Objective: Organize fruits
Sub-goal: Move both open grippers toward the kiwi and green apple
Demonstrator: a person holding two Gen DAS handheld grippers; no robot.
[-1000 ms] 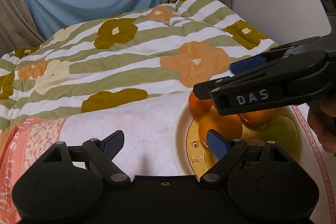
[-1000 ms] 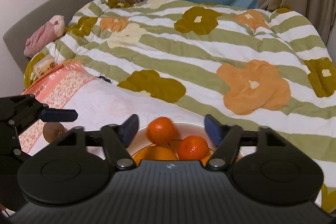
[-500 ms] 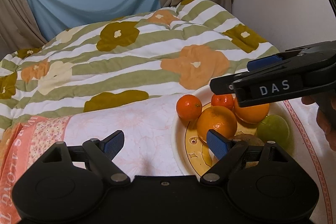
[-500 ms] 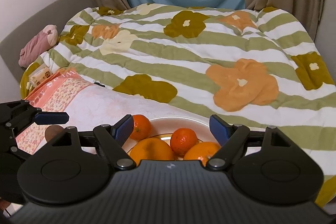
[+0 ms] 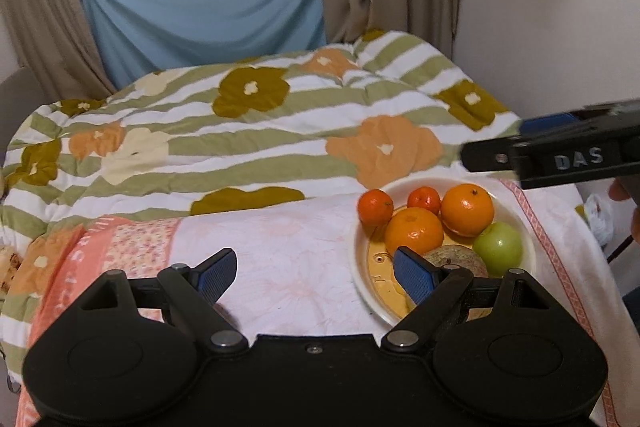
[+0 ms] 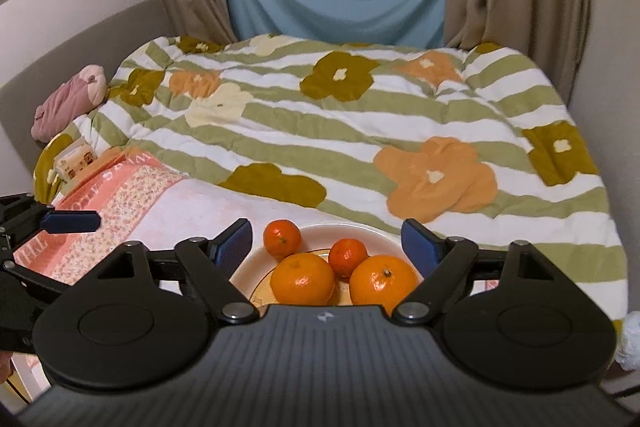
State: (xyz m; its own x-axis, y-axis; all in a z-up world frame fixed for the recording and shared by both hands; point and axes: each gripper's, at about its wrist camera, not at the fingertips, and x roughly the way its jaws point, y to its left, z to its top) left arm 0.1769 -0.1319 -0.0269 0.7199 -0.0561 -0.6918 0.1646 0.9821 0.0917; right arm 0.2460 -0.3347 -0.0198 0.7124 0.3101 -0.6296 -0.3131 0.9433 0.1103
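A cream plate sits on a pale floral cloth. It holds two big oranges, two small mandarins, a green apple and a brown kiwi. My left gripper is open and empty, above the cloth left of the plate. My right gripper is open and empty, raised above the plate with the oranges between its fingers in view. The right gripper also shows in the left wrist view, above the plate's far right side.
A striped flowered quilt covers the bed behind the plate. A pink stuffed toy lies at the far left by the headboard. Curtains and a blue sheet hang at the back. A wall stands close on the right.
Both grippers have pulled up and back from the plate. The right gripper has lifted clear of the fruit, so the whole plate now shows. The kiwi seen beside the left gripper earlier no longer shows there.
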